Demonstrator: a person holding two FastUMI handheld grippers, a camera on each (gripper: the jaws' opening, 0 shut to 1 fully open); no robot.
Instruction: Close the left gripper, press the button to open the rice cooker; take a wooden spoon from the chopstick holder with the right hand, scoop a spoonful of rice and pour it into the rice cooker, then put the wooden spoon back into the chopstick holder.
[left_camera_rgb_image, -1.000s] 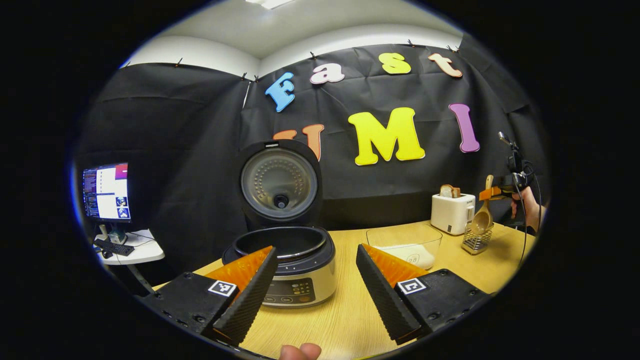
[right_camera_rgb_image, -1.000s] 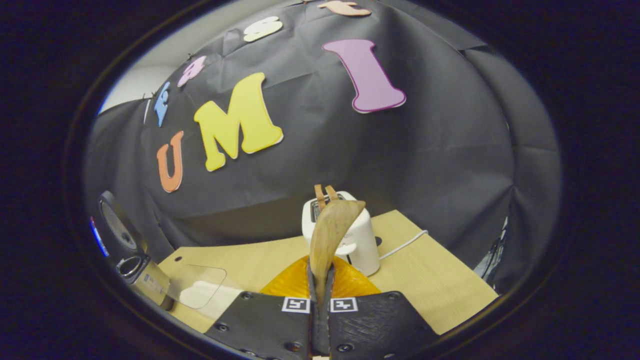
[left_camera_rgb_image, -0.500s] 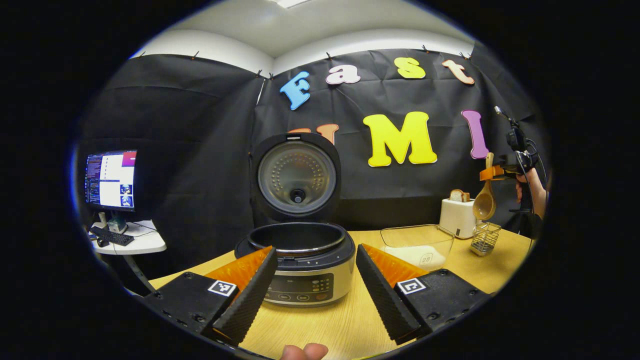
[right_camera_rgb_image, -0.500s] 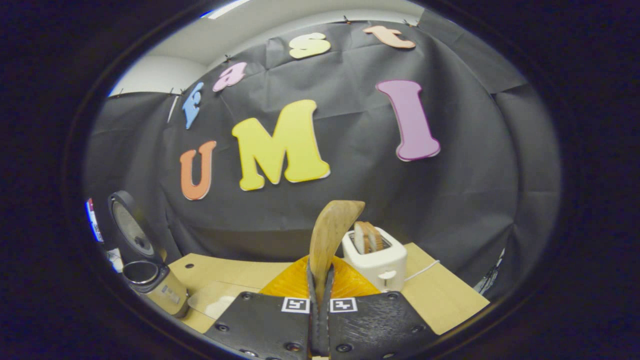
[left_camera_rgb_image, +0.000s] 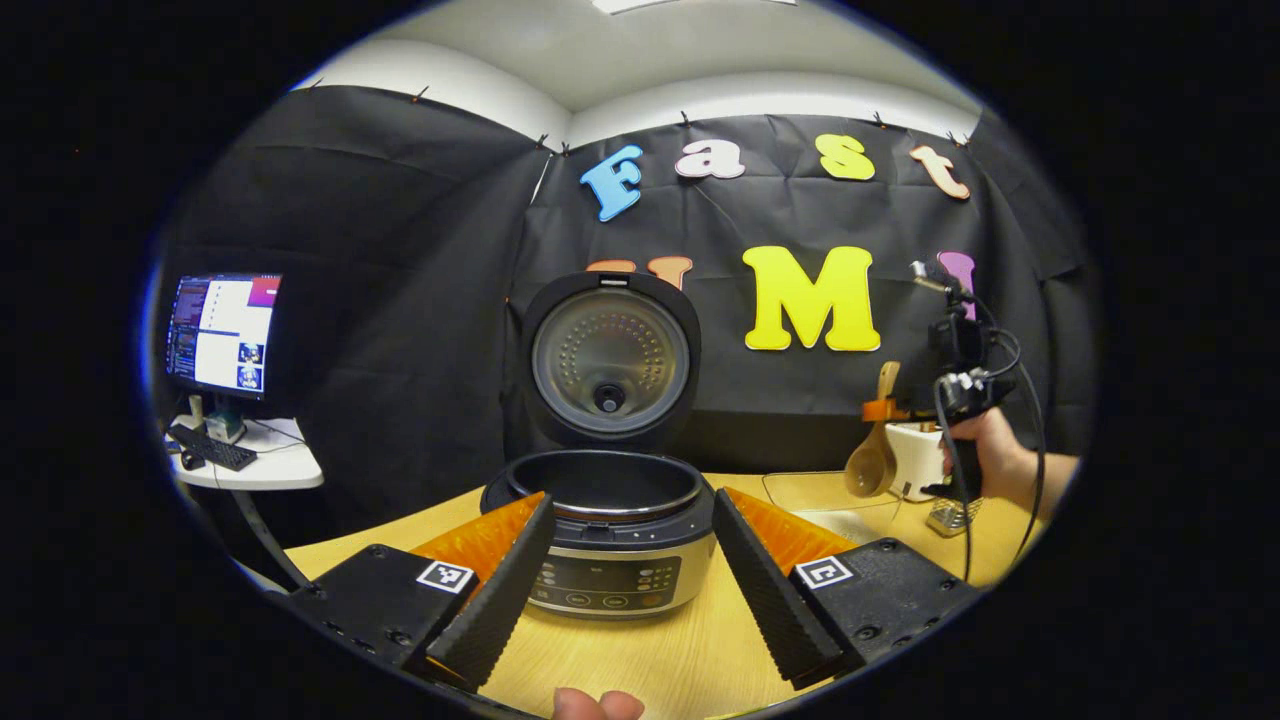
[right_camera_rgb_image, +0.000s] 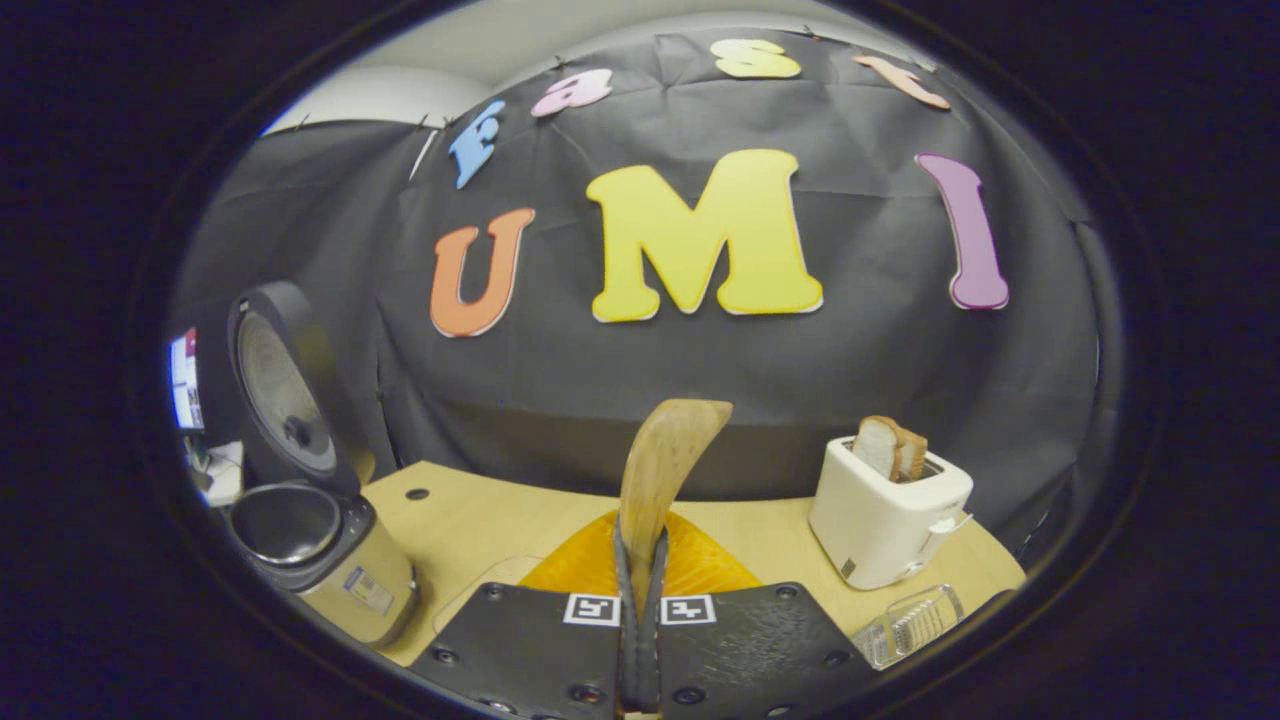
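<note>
Wooden spoon (right_camera_rgb_image: 660, 470) between right jaws

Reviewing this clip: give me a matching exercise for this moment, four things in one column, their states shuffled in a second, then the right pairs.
Things:
1. rice cooker
2. wooden spoon
3. toaster
4. left gripper

States:
A. clamped by the right gripper, held above the table
B. open, gripping nothing
C. lid raised, pot exposed
D. bread standing in its slots

Pairs: 1-C, 2-A, 3-D, 4-B
</note>
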